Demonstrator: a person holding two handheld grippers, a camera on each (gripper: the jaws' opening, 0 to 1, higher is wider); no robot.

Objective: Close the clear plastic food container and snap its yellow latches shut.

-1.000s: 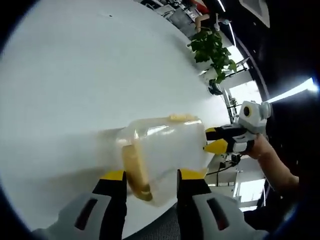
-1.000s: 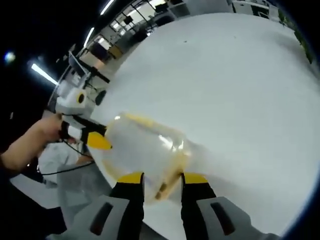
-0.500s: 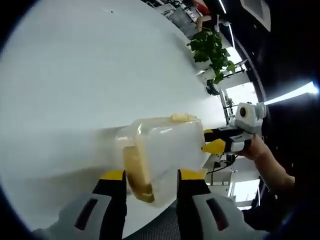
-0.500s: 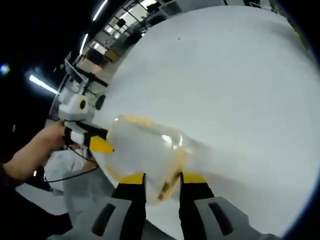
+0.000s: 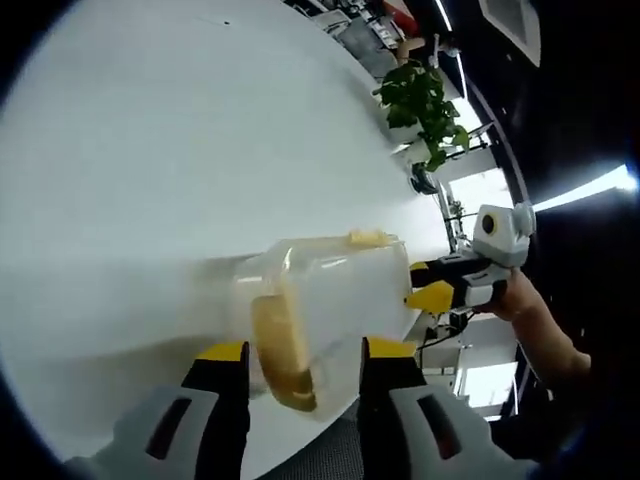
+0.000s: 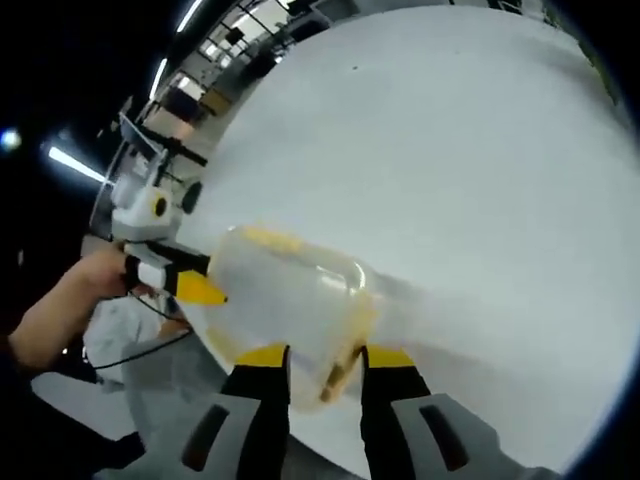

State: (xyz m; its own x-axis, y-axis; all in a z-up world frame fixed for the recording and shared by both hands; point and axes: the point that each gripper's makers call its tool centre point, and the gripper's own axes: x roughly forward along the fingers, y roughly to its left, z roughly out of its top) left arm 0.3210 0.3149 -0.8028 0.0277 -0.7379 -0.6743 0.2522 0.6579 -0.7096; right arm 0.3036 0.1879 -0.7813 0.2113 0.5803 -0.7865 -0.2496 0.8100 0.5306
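Broad white round worktop (image 5: 170, 150); green potted plant (image 5: 425, 105) upper right of the left gripper view. Clear plastic food container (image 5: 330, 300) at the worktop's near edge, lower centre in both views. Left gripper (image 5: 300, 355) jaws spread, flanking a yellow latch (image 5: 282, 350). Right gripper (image 6: 320, 357) jaws apart either side of the opposite yellow end latch (image 6: 345, 360); contact unclear.

Clear plastic food containers (image 5: 335, 305): one
Yellow latches (image 5: 283, 352): two
Round white tables (image 5: 180, 150): one
Green potted plants (image 5: 425, 105): one, at one o'clock
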